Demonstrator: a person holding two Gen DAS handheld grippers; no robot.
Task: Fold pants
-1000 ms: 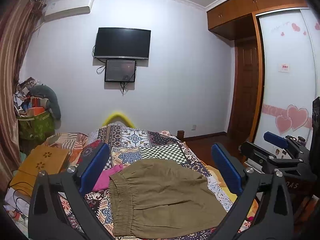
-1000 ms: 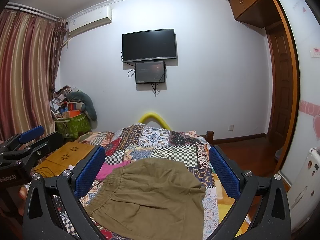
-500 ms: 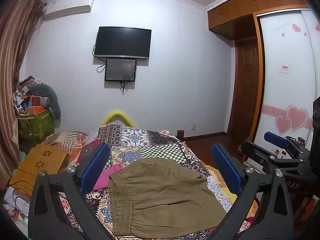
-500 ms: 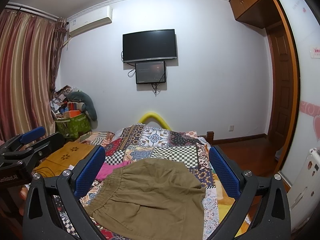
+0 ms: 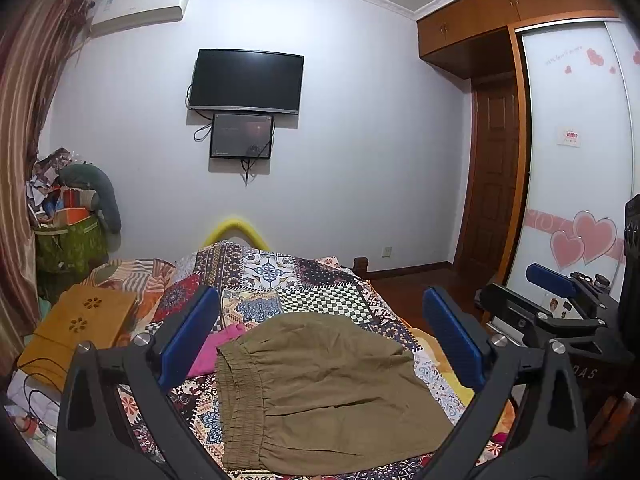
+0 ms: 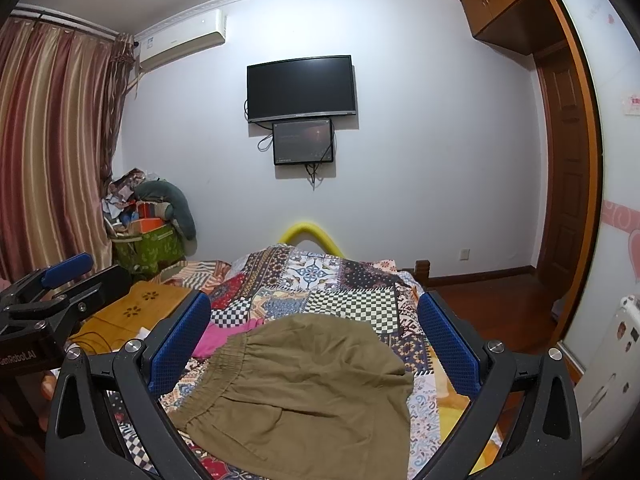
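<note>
Olive-brown pants lie folded on the patchwork bed cover, elastic waistband to the left. They also show in the right wrist view. My left gripper is open and empty, held above the pants. My right gripper is open and empty, also above the pants. The right gripper shows at the right edge of the left wrist view, and the left gripper at the left edge of the right wrist view.
A pink garment lies left of the pants. A wooden lap tray sits on the bed's left side. A cluttered green basket stands by the curtain. A wardrobe and door are on the right.
</note>
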